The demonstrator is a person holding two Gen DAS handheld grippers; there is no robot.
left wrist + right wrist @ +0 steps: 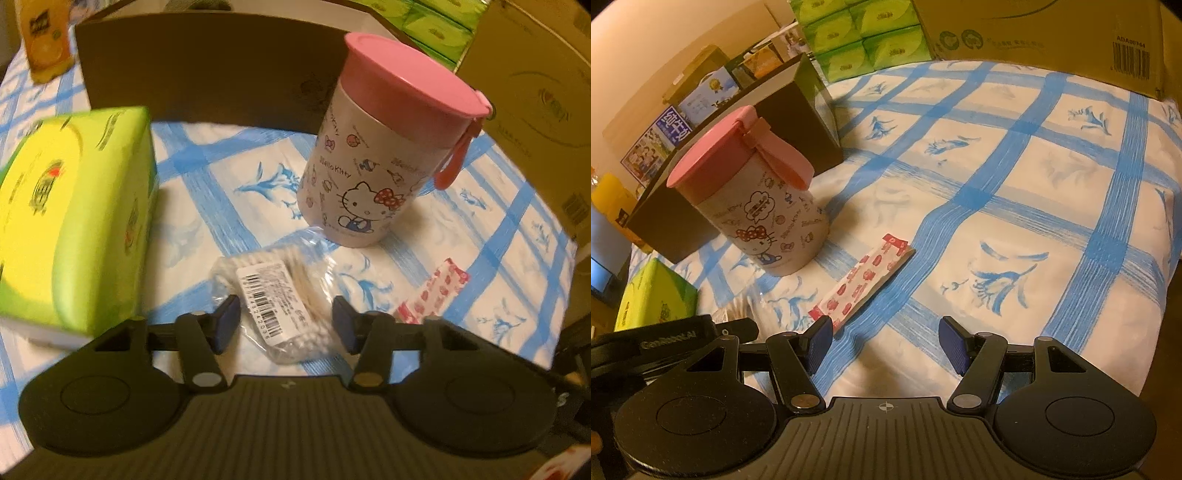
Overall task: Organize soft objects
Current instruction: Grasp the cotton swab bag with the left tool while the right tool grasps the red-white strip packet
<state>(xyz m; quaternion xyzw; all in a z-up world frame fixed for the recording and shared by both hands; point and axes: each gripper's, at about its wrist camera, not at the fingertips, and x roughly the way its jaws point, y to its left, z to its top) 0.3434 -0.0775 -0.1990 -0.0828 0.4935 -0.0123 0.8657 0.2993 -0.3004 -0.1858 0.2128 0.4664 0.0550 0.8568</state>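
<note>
Left wrist view: left gripper (pixel 286 326) spread wide, jaws either side of the cotton swab bag (pixel 275 295), holding nothing, contact not clear. Bag lies flat on the blue-checked cloth (pixel 207 177). Hello Kitty canister (pixel 380 155) upright at 1 o'clock from bag, pink lid on. Green tissue box (pixel 70 221) at 9 o'clock. Red-patterned packet (pixel 434 291) at 3 o'clock, just beside right fingertip. Dark box (pixel 207 62) at 12 o'clock behind canister. Right wrist view: right gripper (pixel 884 345) spread wide, nothing between jaws, over cloth (pixel 1015 184). Packet (pixel 864 280) at 11 o'clock, its near end just beside left fingertip. Canister (pixel 757 192) at 10 o'clock. Cardboard carton (pixel 1052 37) at 1 o'clock.
</note>
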